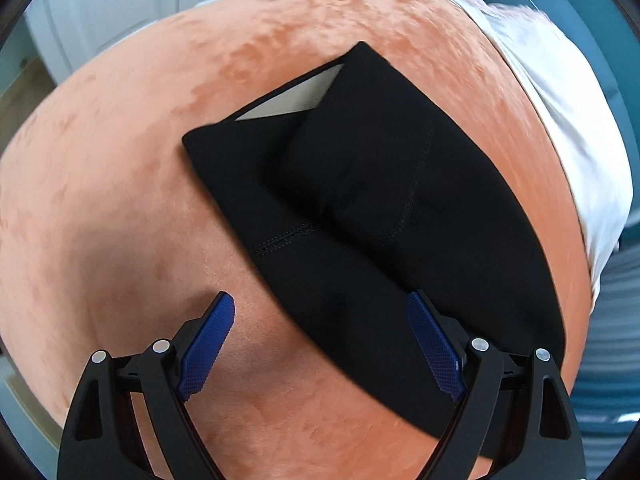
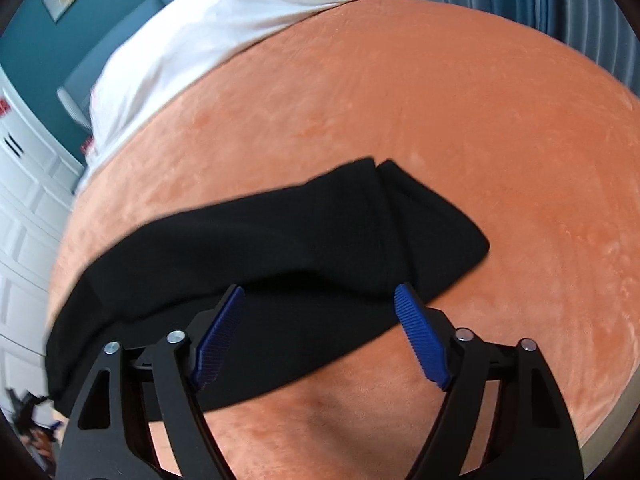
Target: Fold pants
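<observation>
Black pants [image 1: 360, 200] lie folded in a long bundle on an orange plush bedspread [image 1: 120, 220], one layer lapped over another, with a white label [image 1: 292, 98] showing at the far end. My left gripper [image 1: 320, 300] hovers open above the bundle's near edge; its right blue pad [image 1: 434, 348] is over the black cloth, its left pad [image 1: 206, 344] over the orange cover. In the right wrist view the pants [image 2: 280, 240] stretch across the middle. My right gripper [image 2: 318, 294] stands open over the near fold, nothing pinched between its pads.
A white sheet or pillow [image 1: 560, 120] lies along the bedspread's far edge, also seen as white bedding [image 2: 180, 40]. White cupboard doors [image 2: 24, 208] stand at the left, teal wall and blue striped curtains [image 2: 540, 0] beyond the bed. The orange bedspread [image 2: 480, 140] extends right of the pants.
</observation>
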The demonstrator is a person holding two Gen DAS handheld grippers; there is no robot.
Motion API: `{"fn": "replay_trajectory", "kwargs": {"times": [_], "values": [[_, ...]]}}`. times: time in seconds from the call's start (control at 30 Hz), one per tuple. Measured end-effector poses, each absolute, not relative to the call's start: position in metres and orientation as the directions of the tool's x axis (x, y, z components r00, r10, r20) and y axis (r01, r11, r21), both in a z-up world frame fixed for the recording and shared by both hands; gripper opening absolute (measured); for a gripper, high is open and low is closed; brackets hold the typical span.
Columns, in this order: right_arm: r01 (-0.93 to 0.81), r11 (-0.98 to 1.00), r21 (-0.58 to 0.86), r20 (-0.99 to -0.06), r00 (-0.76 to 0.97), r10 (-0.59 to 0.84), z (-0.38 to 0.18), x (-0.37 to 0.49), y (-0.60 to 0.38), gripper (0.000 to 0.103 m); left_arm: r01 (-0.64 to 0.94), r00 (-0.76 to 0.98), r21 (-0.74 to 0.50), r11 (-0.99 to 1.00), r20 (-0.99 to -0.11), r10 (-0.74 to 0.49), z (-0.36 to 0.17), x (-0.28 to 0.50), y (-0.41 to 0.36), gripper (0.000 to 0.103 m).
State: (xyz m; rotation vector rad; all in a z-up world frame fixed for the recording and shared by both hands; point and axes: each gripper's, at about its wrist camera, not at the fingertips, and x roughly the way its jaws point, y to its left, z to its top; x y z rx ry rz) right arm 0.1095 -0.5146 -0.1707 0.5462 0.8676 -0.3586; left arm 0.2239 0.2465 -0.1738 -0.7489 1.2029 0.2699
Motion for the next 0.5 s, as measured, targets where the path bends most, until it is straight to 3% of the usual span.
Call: {"fn": "replay_trajectory", "kwargs": {"times": [0.27, 0.43, 0.5], "values": [[0.478, 0.812, 0.336, -0.799, 0.601, -0.023, -0.182, 0.114, -0.492, 0.073, -0.514, 0.371, -0.442, 0.736, -0.887, -0.273, -0.175, 0.255, 0.209, 0.085], [0.488, 0.797, 0.356, -0.799, 0.602, -0.011, -0.184, 0.115, -0.492, 0.073, -0.515, 0.305, -0.385, 0.766, -0.917, -0.256, -0.195, 0.289, 0.199, 0.082], [0.497, 0.785, 0.369, -0.797, 0.603, -0.007, -0.185, 0.114, -0.493, 0.073, -0.529, 0.302, -0.368, 0.765, -0.924, -0.235, -0.195, 0.293, 0.202, 0.065]]}}
